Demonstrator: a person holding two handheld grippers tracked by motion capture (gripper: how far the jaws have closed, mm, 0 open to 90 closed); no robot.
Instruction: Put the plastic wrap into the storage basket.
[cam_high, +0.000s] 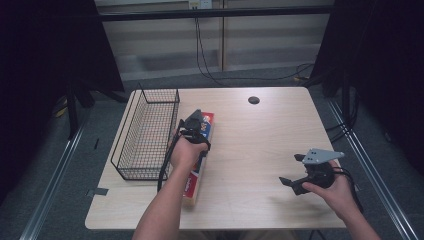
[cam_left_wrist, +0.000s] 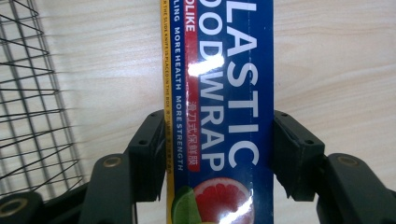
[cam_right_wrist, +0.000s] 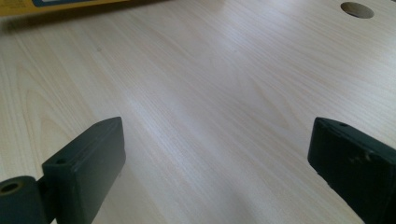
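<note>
A long blue plastic wrap box (cam_high: 193, 186) with a yellow edge lies on the wooden table, just right of a black wire basket (cam_high: 145, 135). My left gripper (cam_high: 192, 125) is down over the box's far half. In the left gripper view its jaws press both long sides of the box (cam_left_wrist: 219, 70), so my left gripper (cam_left_wrist: 219, 126) is shut on it. My right gripper (cam_high: 291, 169) is held low over the table's right front and stands open. In the right gripper view my right gripper (cam_right_wrist: 217, 140) has nothing but bare wood between its jaws.
The wire basket (cam_left_wrist: 28, 93) sits at the table's left side, close to the box. A round cable hole (cam_high: 254, 100) marks the table's far middle, and the same hole (cam_right_wrist: 357, 9) lies ahead of the right gripper. The box's yellow edge (cam_right_wrist: 46, 5) is at the top left there.
</note>
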